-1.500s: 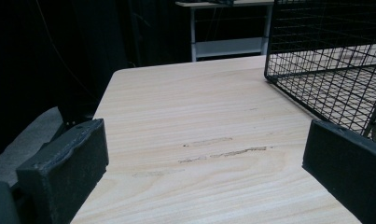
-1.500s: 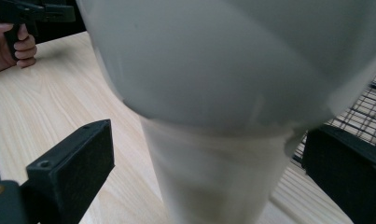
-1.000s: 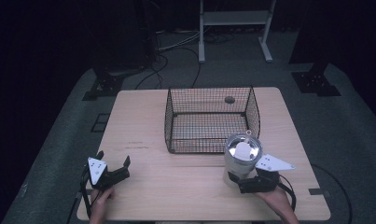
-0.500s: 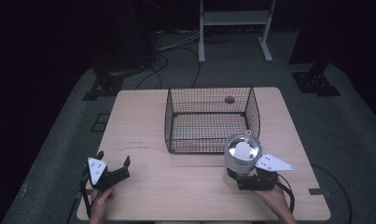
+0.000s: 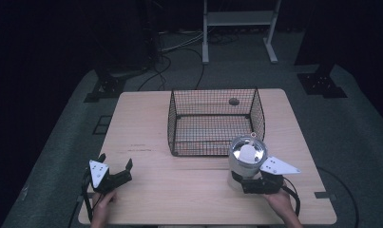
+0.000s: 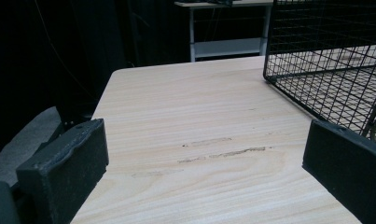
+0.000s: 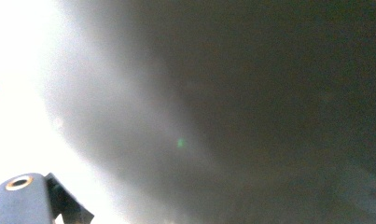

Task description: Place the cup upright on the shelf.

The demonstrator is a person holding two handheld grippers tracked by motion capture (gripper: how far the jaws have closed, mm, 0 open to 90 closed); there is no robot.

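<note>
The right gripper [image 5: 246,179] is pressed up against a shiny metal cup [image 5: 246,156] from the near side. Its jaws seem closed on the cup, low down, so the cup stays upright with its open top facing up. In the right gripper view the cup is so close that it is just a grey blur. The cup stands on the table [image 5: 189,194], just in front of the black wire basket [image 5: 213,121], probably so it can go in there next. The left gripper [image 5: 114,173] rests near the table's left corner, jaws wide apart, holding nothing. Compared with a second ago, nothing has moved.
</note>
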